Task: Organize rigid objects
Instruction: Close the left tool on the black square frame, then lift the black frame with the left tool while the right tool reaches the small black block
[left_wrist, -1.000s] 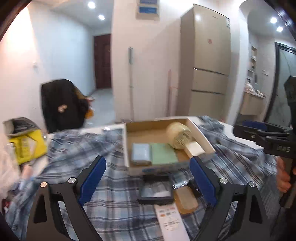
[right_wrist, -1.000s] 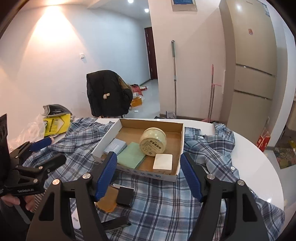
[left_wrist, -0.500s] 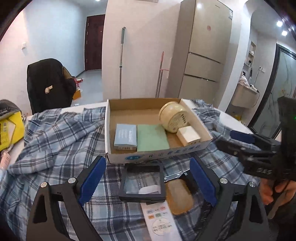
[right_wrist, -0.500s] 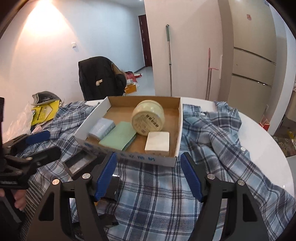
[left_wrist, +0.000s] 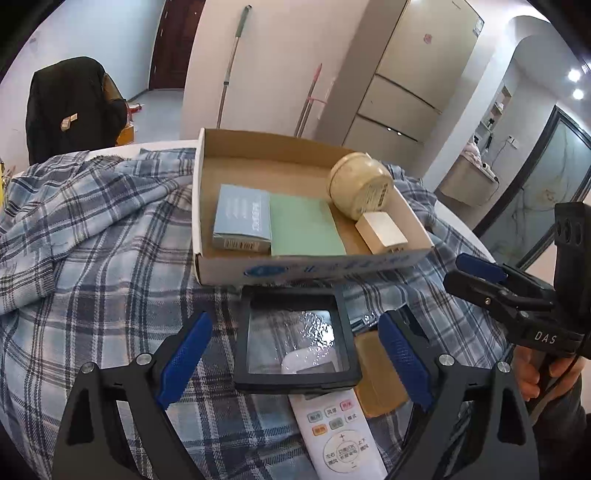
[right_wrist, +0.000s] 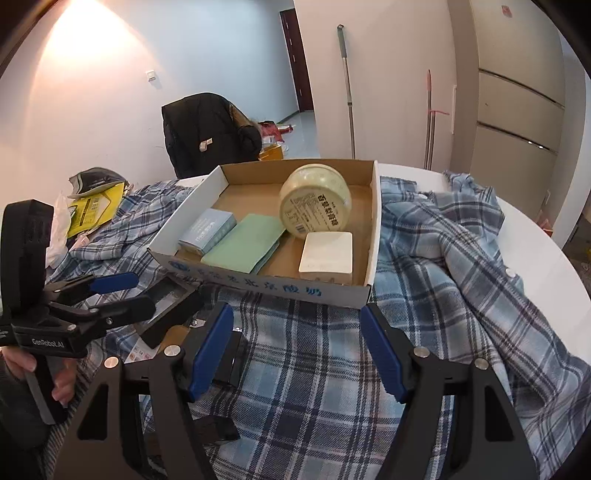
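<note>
The black square-framed clear tray (left_wrist: 297, 339) at lower centre of the left view overlaps a white remote control (left_wrist: 338, 432), so a careless pinch could drag both across the loose plaid shirt (left_wrist: 96, 258) covering the desk. The left gripper (left_wrist: 293, 363) tilts down over it, jaws spread around the frame, not pressing. The right gripper (right_wrist: 297, 350) (jaws also spread, empty) hangs over bare cloth before the shallow cardboard box (right_wrist: 266, 286).

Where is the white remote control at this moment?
In the left wrist view the white remote control lies on the plaid cloth at the bottom centre, its top end under the black framed magnifier, beside an amber block.
</note>
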